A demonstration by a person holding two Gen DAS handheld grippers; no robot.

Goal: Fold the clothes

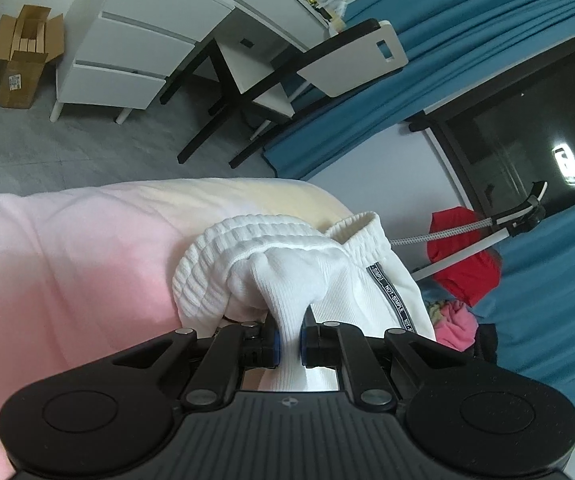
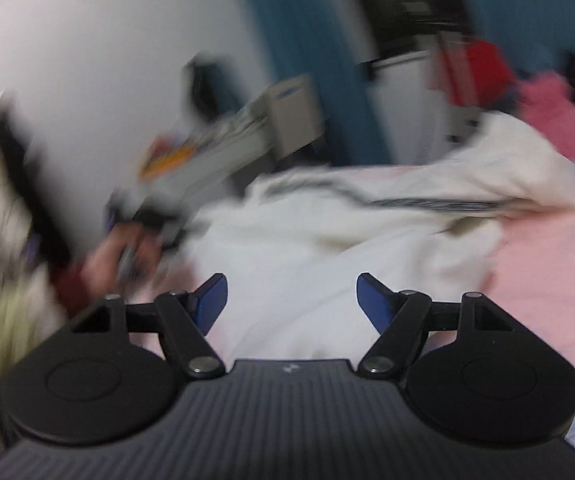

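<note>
White sweatpants (image 1: 287,264) bunched on the pink bed (image 1: 67,272) near its far edge, ribbed waistband up, fabric pinched tight between the left tongs (image 1: 290,338). Right tongs (image 2: 292,300) spread wide apart, holding nothing, hovering over the white cloth; that view is motion-blurred. A hand (image 2: 127,248) shows at left. Beyond the bed edge: grey floor, white drawers (image 1: 127,44), chair (image 1: 287,72), blue curtains (image 1: 467,32), open cardboard box (image 1: 27,56).

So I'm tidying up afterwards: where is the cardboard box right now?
In the left wrist view, the cardboard box lies open on the grey floor at upper left, just left of the white drawer unit.
</note>
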